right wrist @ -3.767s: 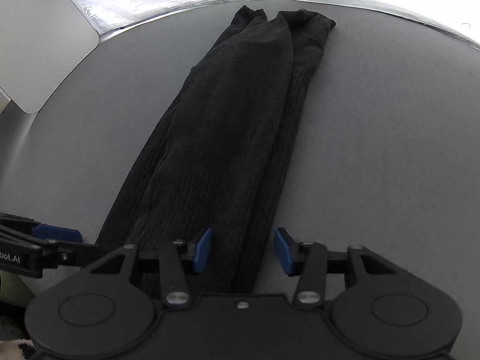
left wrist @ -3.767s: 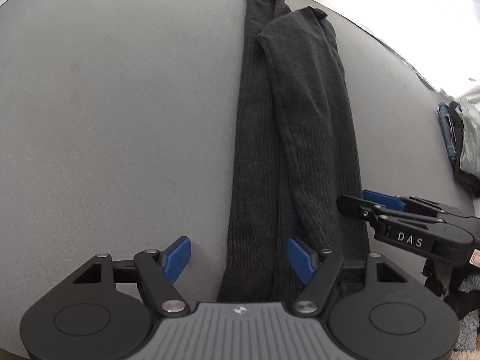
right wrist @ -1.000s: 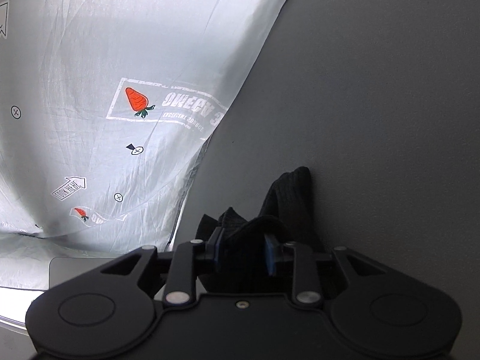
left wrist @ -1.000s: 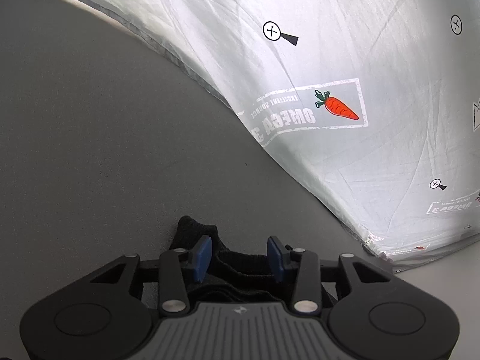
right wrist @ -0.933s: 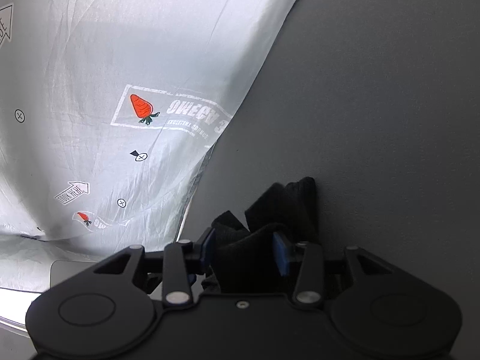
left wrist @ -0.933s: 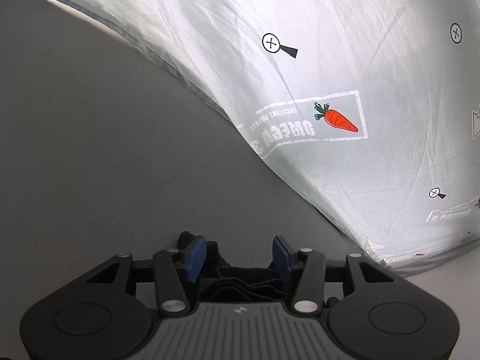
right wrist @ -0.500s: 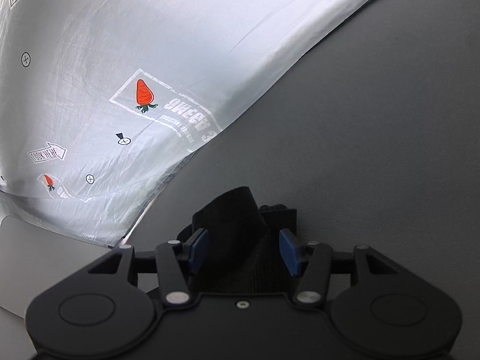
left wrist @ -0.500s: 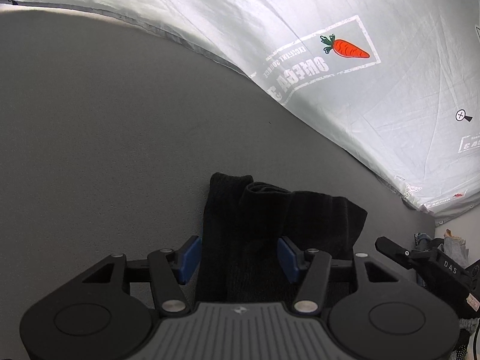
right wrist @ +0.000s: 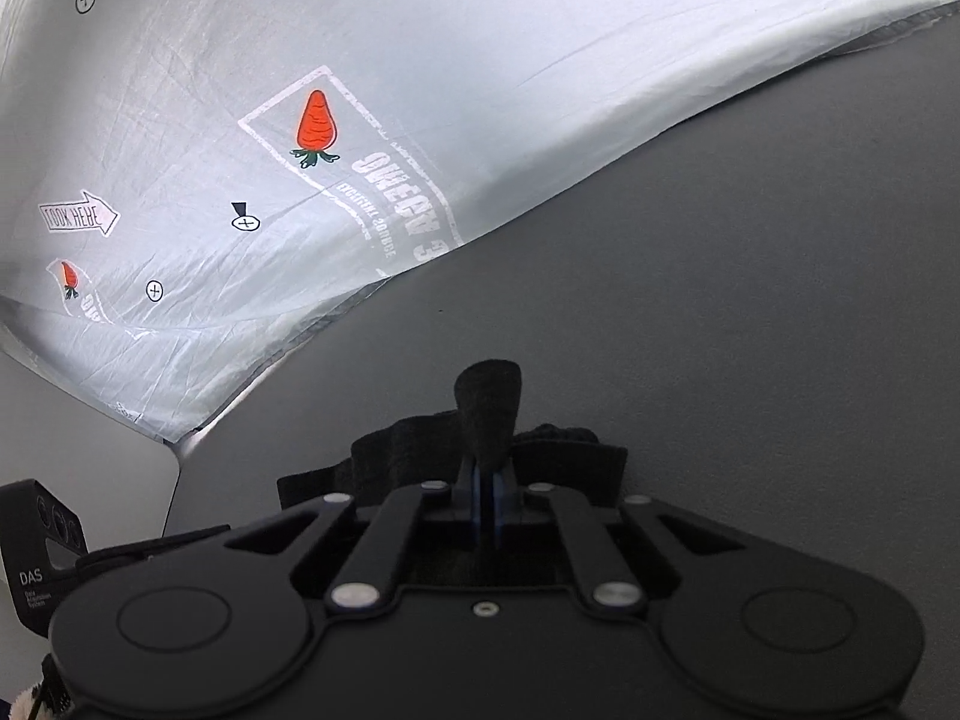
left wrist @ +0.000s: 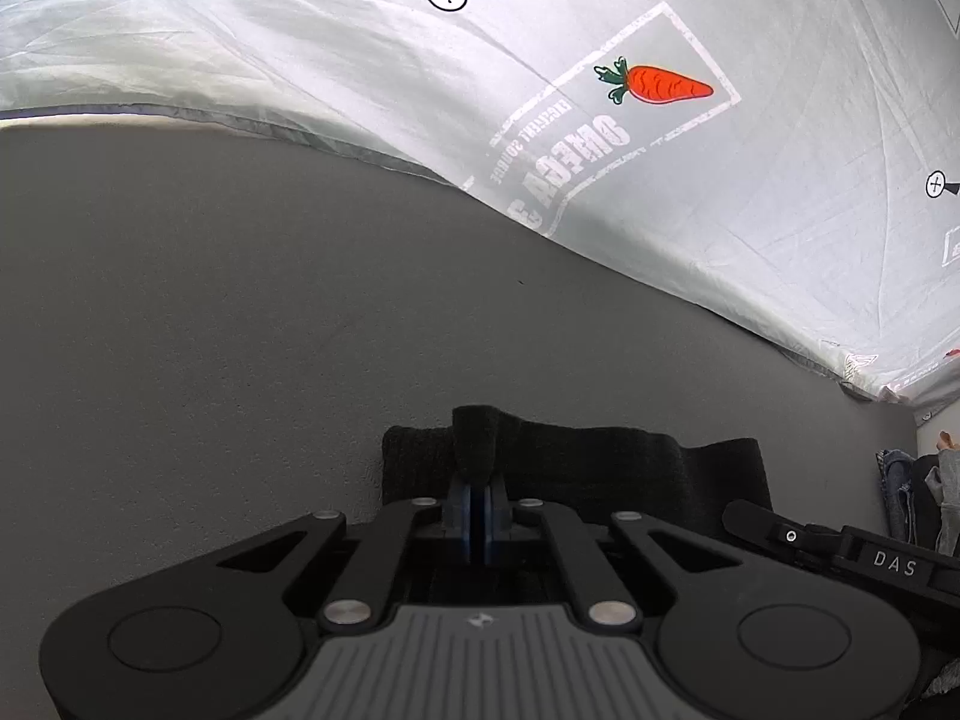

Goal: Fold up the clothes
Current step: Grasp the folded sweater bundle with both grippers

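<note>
While both grippers sit low over the grey table (left wrist: 210,312), the scene reads as follows.

Left gripper (left wrist: 478,501): blue pads pressed together, pinching a raised tuck of the black garment (left wrist: 600,468); the pinched cloth stands up just past the pads.

Right gripper (right wrist: 489,489): also clenched, with a fold of the garment (right wrist: 489,414) rising upright from between its blue pads.

Garment: dark knit, bunched into a low folded band on the table just in front of both grippers; in the left view it runs from the pinch off to the right, toward the right gripper (left wrist: 840,546), whose black body marked "DAS" shows at the near right edge.

Left gripper in the right view: its black housing (right wrist: 42,558) shows at the near left edge.

Sheet (left wrist: 660,210): pale, creased, printed with a carrot (left wrist: 657,84), reversed lettering and cross marks; it covers the far side beyond the table edge.

Clothes pile (left wrist: 924,492): denim and grey cloth at the far right of the left view, apart from the garment.
</note>
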